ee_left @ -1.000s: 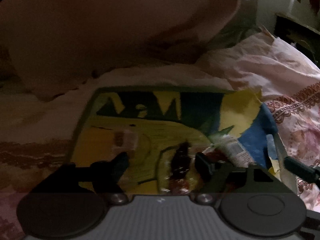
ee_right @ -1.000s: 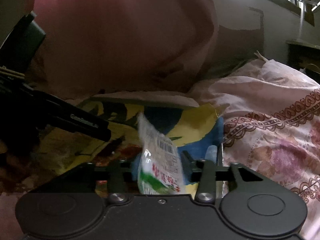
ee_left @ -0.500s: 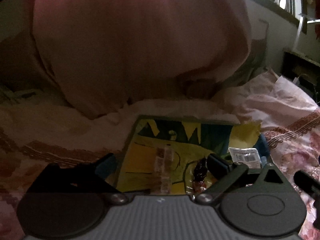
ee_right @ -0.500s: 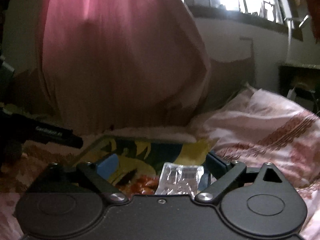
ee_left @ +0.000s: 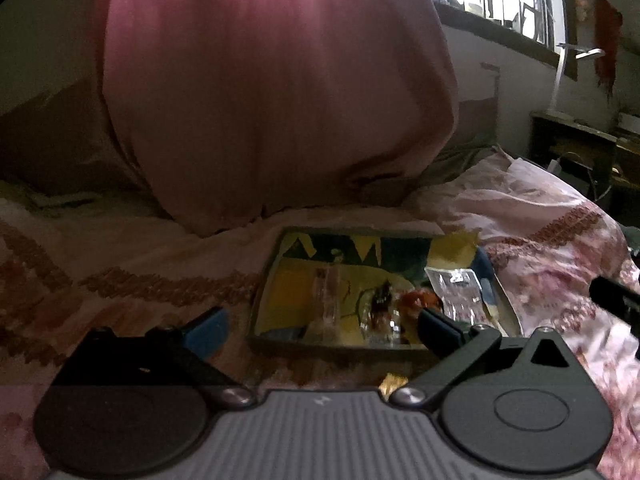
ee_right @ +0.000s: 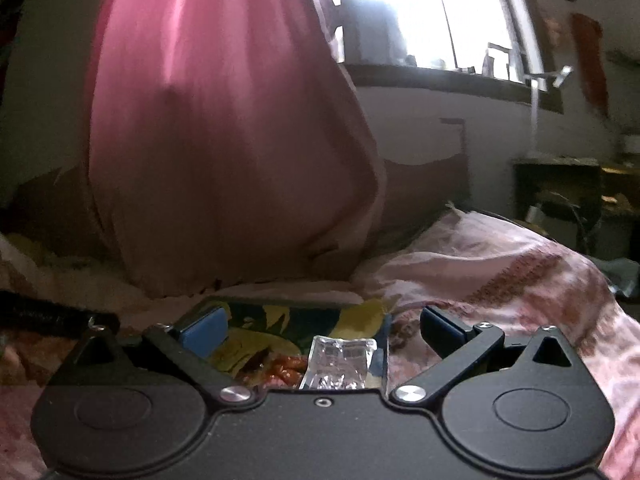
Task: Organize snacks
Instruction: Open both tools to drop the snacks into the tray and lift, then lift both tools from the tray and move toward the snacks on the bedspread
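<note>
A shallow tray (ee_left: 288, 296) with a yellow and blue print lies on the bed and holds the snacks. In it lie a clear packet (ee_left: 330, 300), a dark snack (ee_left: 380, 300), a red packet (ee_left: 420, 300) and a silvery packet (ee_left: 458, 292). My left gripper (ee_left: 322, 330) hovers short of the tray's near rim, jaws opening, nothing between the pads. My right gripper (ee_right: 322, 332) is also pulled back from the tray (ee_right: 256, 320), jaws opening and holding nothing. The silvery packet (ee_right: 340, 364) and the red packet (ee_right: 280, 368) lie just ahead of it.
A big pink cloth bundle (ee_left: 272, 100) hangs over the bed behind the tray. A floral bedcover (ee_left: 540, 232) is heaped at the right. A bright window (ee_right: 420, 20) and a dark desk (ee_left: 572, 148) are at the far right.
Both grippers have drawn back and up from the tray while their jaws spread wide. The packet that the right gripper held a second ago now lies in the tray.
</note>
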Demonstrator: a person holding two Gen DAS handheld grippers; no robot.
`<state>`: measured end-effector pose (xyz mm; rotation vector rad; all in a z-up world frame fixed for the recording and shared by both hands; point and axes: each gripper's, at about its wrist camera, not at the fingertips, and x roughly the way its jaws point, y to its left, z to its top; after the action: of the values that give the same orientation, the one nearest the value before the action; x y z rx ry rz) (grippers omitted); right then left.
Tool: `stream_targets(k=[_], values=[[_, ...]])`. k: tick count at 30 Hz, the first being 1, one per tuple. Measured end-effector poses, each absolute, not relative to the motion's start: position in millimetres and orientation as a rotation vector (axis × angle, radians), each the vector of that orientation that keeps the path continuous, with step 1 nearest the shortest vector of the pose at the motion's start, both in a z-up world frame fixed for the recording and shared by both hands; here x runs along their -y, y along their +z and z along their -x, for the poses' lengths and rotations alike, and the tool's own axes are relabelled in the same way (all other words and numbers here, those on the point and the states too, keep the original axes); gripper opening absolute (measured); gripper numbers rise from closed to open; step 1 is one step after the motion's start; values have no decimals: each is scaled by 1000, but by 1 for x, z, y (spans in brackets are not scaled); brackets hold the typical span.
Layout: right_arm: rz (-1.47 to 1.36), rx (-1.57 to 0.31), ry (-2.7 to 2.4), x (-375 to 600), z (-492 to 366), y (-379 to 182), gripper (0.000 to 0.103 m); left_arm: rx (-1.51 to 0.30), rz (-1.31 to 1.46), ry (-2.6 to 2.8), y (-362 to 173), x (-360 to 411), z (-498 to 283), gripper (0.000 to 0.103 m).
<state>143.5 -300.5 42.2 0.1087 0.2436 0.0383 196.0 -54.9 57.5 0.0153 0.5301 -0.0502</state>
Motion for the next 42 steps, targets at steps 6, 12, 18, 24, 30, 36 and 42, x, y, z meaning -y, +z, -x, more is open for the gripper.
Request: stream_targets(k=[6,12,18,24,30,36,42], values=[[-74,-217,-5,284,-102,40,102,-517,-77,-60,49,53,-151,102],[-52,-191,-61,271,-64,38,102,-542,-85,-33,39,47,-118,102],[-101,-196,-102,269,-36,36,102,-570,-99,-19,29,34,-88,102],[-89,-237,-134,256,-20,30,102,-621,-93,17,13,21,-67,102],[-155,-286,-157,255,-7,28,102,-621,-78,23,16,15,-49,102],[-186,-344,-158,255,11,29,102,-623,-126,3,16,20,-29,103],[-164,-434,-150,251,23,25,102,-665,-124,-37,15,16,-19,103]])
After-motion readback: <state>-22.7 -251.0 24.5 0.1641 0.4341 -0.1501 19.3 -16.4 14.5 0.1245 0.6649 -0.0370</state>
